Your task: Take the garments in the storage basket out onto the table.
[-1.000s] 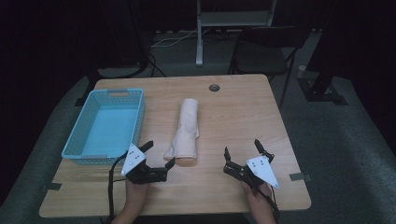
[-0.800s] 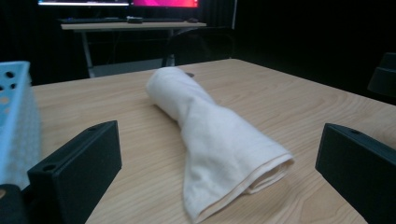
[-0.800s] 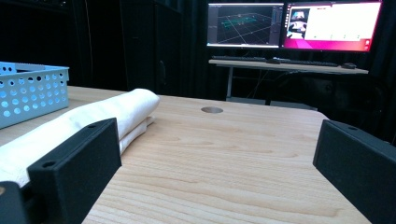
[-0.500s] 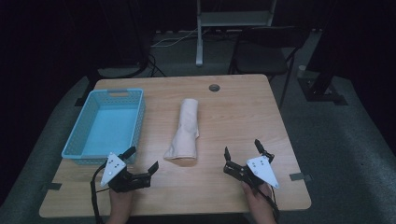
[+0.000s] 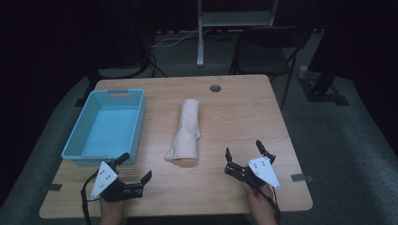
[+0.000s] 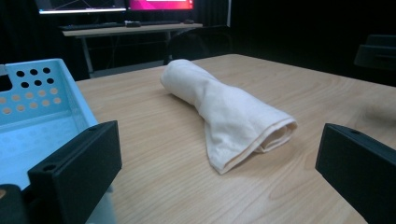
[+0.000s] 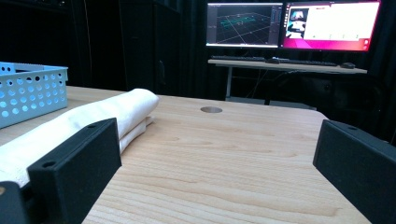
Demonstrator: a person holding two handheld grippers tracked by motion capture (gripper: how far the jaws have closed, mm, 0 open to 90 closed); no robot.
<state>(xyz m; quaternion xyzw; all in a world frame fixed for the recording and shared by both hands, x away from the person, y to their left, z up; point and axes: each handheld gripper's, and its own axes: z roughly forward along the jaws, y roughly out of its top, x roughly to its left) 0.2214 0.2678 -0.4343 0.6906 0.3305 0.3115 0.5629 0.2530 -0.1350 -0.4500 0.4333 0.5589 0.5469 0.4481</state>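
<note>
A rolled cream towel (image 5: 186, 131) lies along the middle of the wooden table (image 5: 234, 112), its looser end toward me. A light blue perforated basket (image 5: 106, 126) stands empty at the left. My left gripper (image 5: 135, 168) rests near the front edge just below the basket, open, with nothing between its jaws; its own view looks at the towel (image 6: 224, 109) and the basket wall (image 6: 32, 100). My right gripper (image 5: 243, 155) sits at the front right, open and empty, right of the towel (image 7: 84, 119).
A round cable hole (image 5: 215, 87) marks the table's far edge. A dark chair (image 5: 263, 56) and a white stand (image 5: 202, 37) are behind the table. Monitors (image 7: 289, 25) glow on a desk beyond. Tape marks (image 5: 300, 177) sit on the front corners.
My left gripper has drawn back from the towel's near end to the left front of the table, below the basket. The right gripper has stayed in place.
</note>
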